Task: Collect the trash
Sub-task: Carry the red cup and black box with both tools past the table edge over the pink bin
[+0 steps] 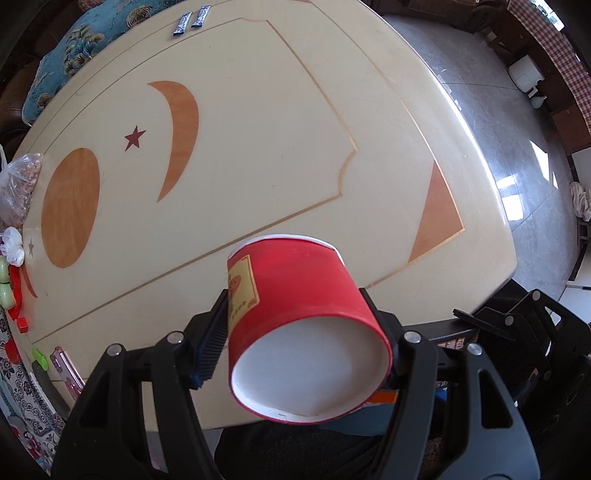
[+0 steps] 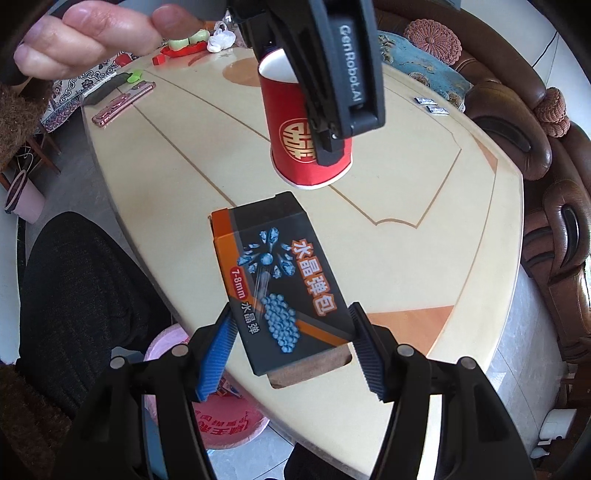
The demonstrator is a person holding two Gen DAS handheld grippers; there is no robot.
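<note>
My left gripper (image 1: 295, 332) is shut on a red paper cup (image 1: 295, 317), held upside down above the cream table (image 1: 258, 129), white bottom toward the camera. In the right wrist view the same cup (image 2: 295, 122) hangs from the left gripper's black body (image 2: 332, 74) over the table (image 2: 443, 240). My right gripper (image 2: 291, 354) is shut on a black and orange cardboard box (image 2: 273, 273) with blue pellets printed on it, held over the table's near edge. A pink bin (image 2: 218, 421) with trash inside stands on the floor below the box.
Two small sachets (image 1: 192, 20) lie at the table's far edge. A plastic bag of nuts (image 1: 18, 192), red and green toys (image 1: 11, 288) and a pink phone (image 1: 66, 369) sit along the left edge. A brown sofa (image 2: 546, 221) borders the table.
</note>
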